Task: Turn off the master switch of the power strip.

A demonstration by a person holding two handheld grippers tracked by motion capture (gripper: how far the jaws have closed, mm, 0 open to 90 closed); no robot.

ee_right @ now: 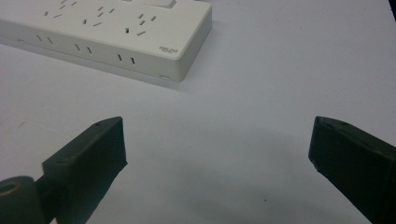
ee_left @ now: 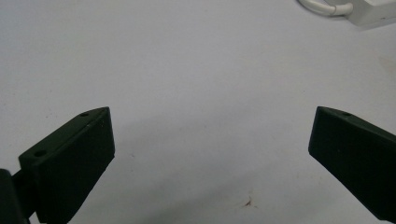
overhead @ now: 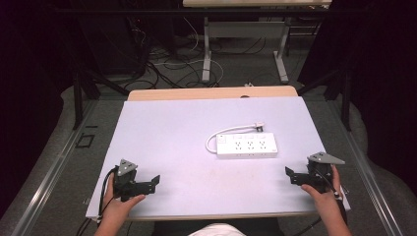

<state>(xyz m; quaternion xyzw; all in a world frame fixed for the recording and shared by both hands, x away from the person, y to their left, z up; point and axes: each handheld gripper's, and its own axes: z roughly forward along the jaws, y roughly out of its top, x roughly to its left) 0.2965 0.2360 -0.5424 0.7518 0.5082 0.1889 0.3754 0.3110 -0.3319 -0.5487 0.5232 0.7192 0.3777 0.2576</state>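
Work has not begun: the power strip lies untouched mid-surface, and both tools, left tool and right tool, wait wide apart and empty near the front edge.

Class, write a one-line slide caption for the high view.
White power strip on the table, an open claw waiting on each side.

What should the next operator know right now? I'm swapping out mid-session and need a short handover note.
Left claw: open, empty, near the table's front left edge.
Right claw: open, empty, near the front right edge, pointing toward the power strip.
Power strip: flat on the table right of centre, sockets up, its cord looped at its left end, plug lying just behind it.
Done: nothing handled.
Left: apparently the whole job; the right claw is nearer the strip.
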